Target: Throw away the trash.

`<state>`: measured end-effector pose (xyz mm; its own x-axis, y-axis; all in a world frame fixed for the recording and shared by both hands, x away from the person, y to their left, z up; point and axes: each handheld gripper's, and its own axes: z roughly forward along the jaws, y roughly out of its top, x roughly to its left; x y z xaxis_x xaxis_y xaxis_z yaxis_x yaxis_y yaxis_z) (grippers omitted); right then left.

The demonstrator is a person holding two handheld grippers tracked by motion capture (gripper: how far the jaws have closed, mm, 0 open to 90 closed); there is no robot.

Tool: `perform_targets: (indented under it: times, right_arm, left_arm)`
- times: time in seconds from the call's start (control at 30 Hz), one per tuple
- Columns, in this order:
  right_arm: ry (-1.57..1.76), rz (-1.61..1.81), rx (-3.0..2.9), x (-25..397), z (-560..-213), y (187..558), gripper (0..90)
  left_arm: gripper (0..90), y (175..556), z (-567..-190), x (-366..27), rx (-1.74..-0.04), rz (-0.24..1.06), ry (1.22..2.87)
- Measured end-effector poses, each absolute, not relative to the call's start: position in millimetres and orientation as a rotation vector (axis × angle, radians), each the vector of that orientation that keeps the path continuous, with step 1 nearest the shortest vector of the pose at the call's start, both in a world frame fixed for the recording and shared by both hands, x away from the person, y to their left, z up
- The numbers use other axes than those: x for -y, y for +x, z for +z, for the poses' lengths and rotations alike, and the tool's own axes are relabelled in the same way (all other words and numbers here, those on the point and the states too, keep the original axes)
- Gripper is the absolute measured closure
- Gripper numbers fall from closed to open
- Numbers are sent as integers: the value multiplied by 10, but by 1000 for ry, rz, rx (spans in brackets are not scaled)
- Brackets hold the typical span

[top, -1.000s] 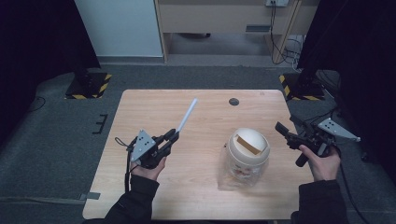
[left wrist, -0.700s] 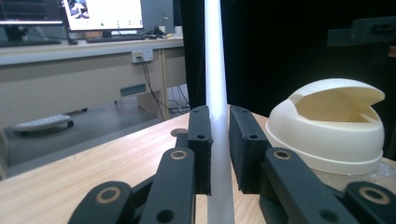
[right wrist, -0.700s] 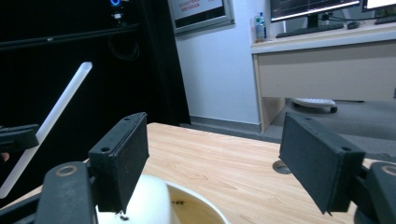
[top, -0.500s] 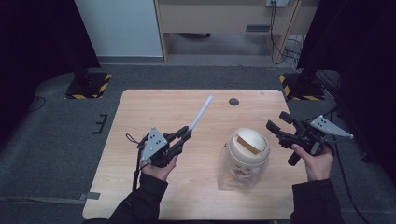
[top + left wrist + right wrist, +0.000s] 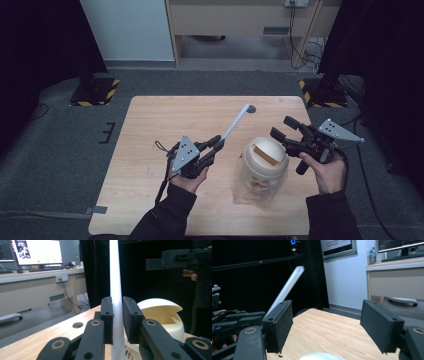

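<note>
You're swinging the left gripper [image 5: 216, 145], clamped on the white straw [image 5: 235, 121], rightward toward the lidded jar [image 5: 262, 165] since a second ago. The right gripper [image 5: 283, 128] is waiting wide beside the jar; insertion looks next.

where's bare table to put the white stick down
Bare wood runs along the table's left side, beyond the left gripper holding the white stick, and across the far edge. It is crowded on the right, around the lidded jar and the right gripper.
</note>
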<state>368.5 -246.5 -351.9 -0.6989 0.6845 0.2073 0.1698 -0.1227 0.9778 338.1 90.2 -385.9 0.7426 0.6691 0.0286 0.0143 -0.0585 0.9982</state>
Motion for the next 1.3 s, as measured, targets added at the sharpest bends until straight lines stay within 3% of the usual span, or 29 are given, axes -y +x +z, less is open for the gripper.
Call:
perform_targets:
  times: [0.7,0.83,0.97,1.1,1.3]
  right_arm:
    - [905,1962,-1905,2127,-3588,3669,376]
    - [901,1979,-1926,2095,-3585,3657,476]
    - [901,2039,-1933,2104,-3583,3634,678]
    - [898,2107,-1943,2098,-3574,3616,775]
    - [881,2094,-1921,2106,-3556,3600,802]
  left_arm:
    - [788,3265,-3929,-544,-500,537,1575]
    - [787,3231,-3932,-453,-478,525,1578]
    - [786,3216,-3928,-424,-476,511,1580]
    - [765,3214,-3924,-463,-492,492,1590]
    - [685,3224,-3927,-776,-565,509,1629]
